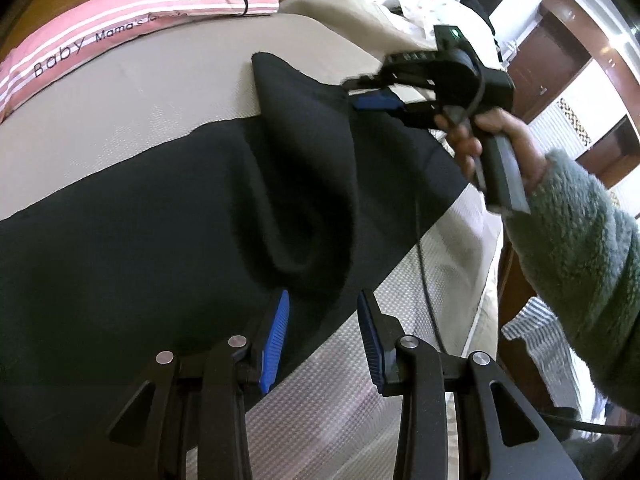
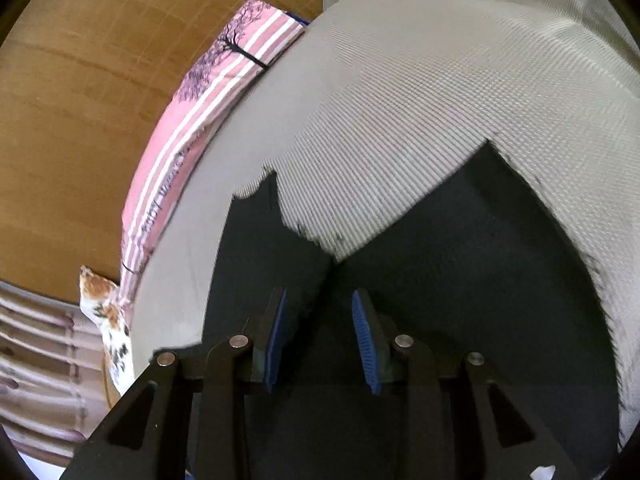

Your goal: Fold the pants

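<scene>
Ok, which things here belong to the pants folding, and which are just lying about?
Job: black pants, left gripper, right gripper, grey bed cover underneath.
Lying about: pink striped pillow, spotted cloth, floral cloth.

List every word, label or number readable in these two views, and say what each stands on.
"Baby" on the pink striped pillow, left wrist view.
"Mama's" on the same pillow, beside it; the words that follow are cut off by the bed sheet and unreadable.
The print on that pillow in the right wrist view is too blurred to read.
No text shows on the black pants or on either gripper.
</scene>
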`<action>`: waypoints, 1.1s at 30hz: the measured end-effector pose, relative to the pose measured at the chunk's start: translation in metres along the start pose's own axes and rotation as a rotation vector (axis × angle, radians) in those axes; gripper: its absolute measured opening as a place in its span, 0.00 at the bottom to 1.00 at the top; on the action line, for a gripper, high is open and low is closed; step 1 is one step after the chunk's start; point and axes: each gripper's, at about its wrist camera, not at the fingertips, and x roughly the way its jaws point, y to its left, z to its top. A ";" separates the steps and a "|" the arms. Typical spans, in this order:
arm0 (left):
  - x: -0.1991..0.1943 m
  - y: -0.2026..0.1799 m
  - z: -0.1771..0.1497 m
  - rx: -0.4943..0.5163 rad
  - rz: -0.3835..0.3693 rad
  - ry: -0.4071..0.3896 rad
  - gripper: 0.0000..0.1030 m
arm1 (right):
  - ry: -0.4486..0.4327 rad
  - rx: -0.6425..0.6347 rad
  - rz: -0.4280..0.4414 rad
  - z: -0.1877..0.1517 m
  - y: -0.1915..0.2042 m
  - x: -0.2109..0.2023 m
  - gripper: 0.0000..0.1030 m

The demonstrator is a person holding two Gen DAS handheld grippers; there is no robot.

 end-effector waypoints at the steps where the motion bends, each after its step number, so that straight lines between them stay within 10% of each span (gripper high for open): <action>1: -0.001 0.002 -0.005 0.007 0.001 0.000 0.36 | 0.001 0.000 -0.001 0.003 0.001 0.003 0.30; 8: 0.019 -0.011 -0.010 0.037 0.027 0.016 0.36 | 0.002 -0.036 -0.006 0.018 0.009 0.010 0.06; 21: 0.031 -0.012 -0.013 0.050 0.039 0.016 0.36 | -0.224 -0.141 -0.158 -0.023 0.011 -0.124 0.04; 33: 0.041 -0.019 -0.015 0.088 0.062 0.019 0.36 | -0.203 -0.007 -0.338 -0.074 -0.058 -0.136 0.03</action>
